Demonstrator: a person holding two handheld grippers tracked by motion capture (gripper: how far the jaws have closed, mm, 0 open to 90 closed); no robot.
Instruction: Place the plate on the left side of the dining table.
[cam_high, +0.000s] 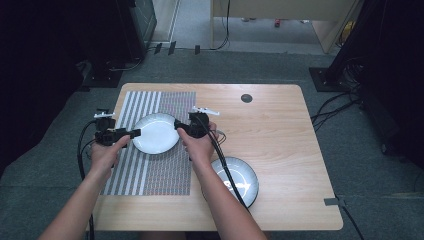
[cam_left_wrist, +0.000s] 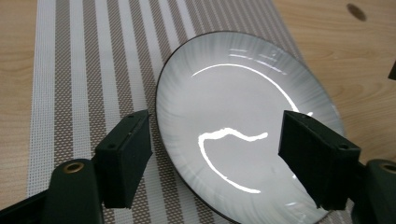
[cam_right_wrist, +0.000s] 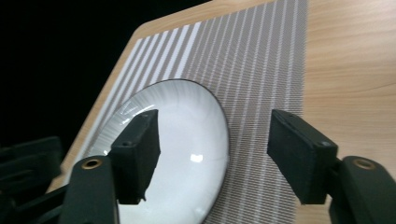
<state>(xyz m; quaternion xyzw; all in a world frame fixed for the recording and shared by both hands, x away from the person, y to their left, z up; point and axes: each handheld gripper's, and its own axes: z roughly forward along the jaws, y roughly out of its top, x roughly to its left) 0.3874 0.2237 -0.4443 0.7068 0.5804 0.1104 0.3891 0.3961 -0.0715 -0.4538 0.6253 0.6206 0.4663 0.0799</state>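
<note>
The white plate (cam_high: 156, 133) lies flat on the striped placemat (cam_high: 150, 170) at the worktop's (cam_high: 280, 130) left, directly between the two grippers. The left gripper (cam_high: 134, 133) sits at its left rim, the right gripper (cam_high: 178, 125) at its right rim, equally near. Both sets of fingers stand open, gripping nothing, rim unpinched.

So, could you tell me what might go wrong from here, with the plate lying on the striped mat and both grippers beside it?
1. The left gripper and right gripper sit open at opposite edges of the white plate; a careless move could knock its rim and slide it on the striped mat.
2. The right forearm and cable pass over the second plate, near the table edge, and could drag it.
</note>
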